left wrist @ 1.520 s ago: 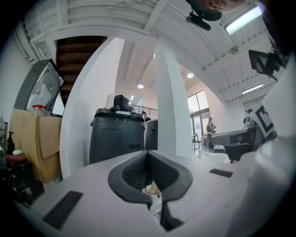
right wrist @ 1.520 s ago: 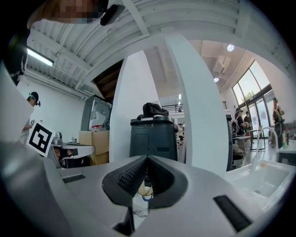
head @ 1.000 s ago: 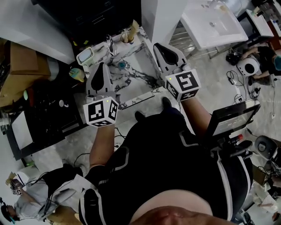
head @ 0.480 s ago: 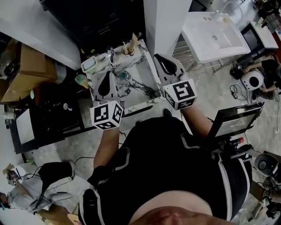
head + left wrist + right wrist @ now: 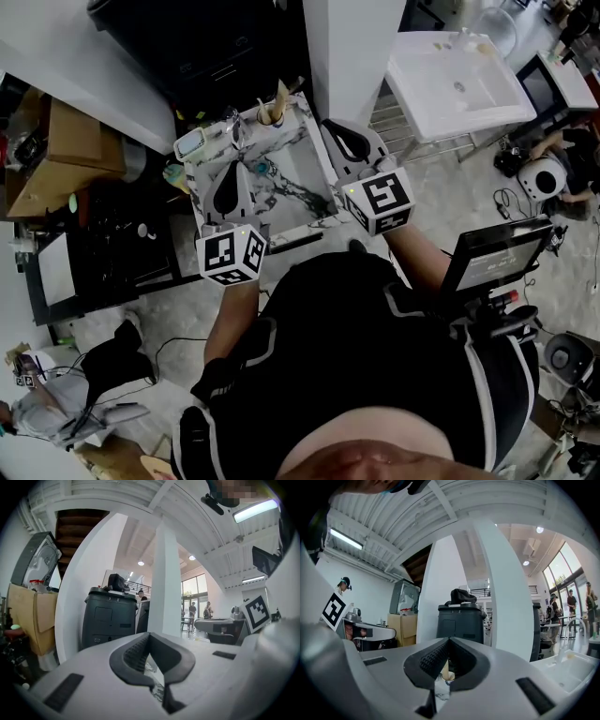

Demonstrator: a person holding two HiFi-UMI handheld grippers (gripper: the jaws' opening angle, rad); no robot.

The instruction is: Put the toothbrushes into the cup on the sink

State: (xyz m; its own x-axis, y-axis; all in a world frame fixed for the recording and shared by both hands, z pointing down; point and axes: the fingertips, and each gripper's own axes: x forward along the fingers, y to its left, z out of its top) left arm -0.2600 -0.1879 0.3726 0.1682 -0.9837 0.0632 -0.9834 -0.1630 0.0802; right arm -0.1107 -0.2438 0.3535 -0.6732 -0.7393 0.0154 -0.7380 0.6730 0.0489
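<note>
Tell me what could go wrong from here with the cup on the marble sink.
1. The cup stands on the far rim of the marble sink, close to the faucet. A nudge from the right gripper might tip it off.
2. The left gripper and the right one both have their jaws shut and empty. Reaching in like that would likely shove things rather than grasp them.

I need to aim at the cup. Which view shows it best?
The head view: the cup stands whole at the far edge of the sink. The right gripper view shows only a small part of it between its fingers. The left gripper view does not show it.
</note>
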